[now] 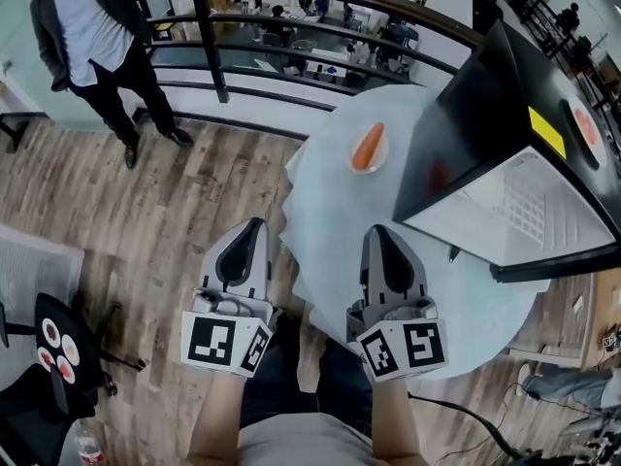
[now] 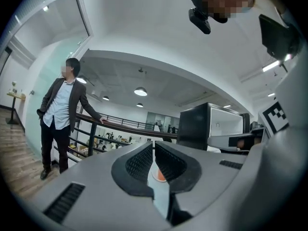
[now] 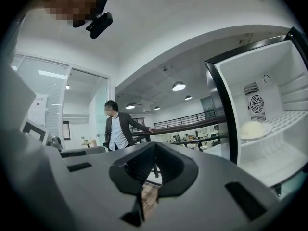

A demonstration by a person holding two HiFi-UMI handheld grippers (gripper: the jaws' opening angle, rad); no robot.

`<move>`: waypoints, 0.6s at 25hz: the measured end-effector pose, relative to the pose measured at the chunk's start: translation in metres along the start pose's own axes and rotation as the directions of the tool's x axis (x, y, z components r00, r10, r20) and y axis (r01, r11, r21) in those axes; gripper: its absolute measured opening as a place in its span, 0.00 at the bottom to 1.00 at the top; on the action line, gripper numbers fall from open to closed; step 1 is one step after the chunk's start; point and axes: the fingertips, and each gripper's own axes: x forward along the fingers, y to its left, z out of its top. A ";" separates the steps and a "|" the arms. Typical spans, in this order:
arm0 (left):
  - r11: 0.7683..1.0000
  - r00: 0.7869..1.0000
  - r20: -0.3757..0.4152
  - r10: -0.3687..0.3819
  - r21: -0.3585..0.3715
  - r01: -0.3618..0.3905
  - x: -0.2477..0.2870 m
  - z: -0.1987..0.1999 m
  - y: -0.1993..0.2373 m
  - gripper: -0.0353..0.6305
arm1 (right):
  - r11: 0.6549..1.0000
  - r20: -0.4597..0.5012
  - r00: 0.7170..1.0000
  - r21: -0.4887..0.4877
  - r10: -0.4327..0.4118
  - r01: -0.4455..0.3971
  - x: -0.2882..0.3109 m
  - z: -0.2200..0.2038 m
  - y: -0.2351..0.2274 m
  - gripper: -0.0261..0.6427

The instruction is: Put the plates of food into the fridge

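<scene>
I'm running two grippers, left gripper (image 1: 250, 229) and right gripper (image 1: 381, 236), both pinched closed on nothing, with one carrot plate (image 1: 381, 155) on the round table (image 1: 325, 223) near the open fridge (image 1: 466, 134), and only my right gripper view shows a second plate (image 3: 253, 130) on the fridge shelf.

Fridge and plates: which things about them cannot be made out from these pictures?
- Pale food on the fridge shelf, right gripper view: too blurred to name.
- Plate of orange food, left gripper view: the left tongs hide most of it.
- Fridge, head view: cut off by the right edge.
- Fridge bottom, right gripper view: cut off by the picture's lower rim.
</scene>
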 end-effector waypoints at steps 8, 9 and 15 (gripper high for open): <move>0.994 0.994 -0.017 -0.108 0.013 0.109 0.026 0.006 -0.034 0.08 | 0.998 0.017 0.998 -0.008 -0.060 0.060 -0.008 0.016 -0.019 0.06; 0.992 0.992 -0.023 -0.123 0.020 0.123 0.032 0.005 -0.043 0.08 | 0.998 0.015 0.998 -0.008 -0.063 0.064 -0.009 0.016 -0.025 0.06; 0.987 0.985 -0.071 -0.155 0.025 0.157 0.071 -0.005 -0.079 0.08 | 0.998 -0.010 0.998 0.018 -0.059 0.059 0.003 0.012 -0.059 0.06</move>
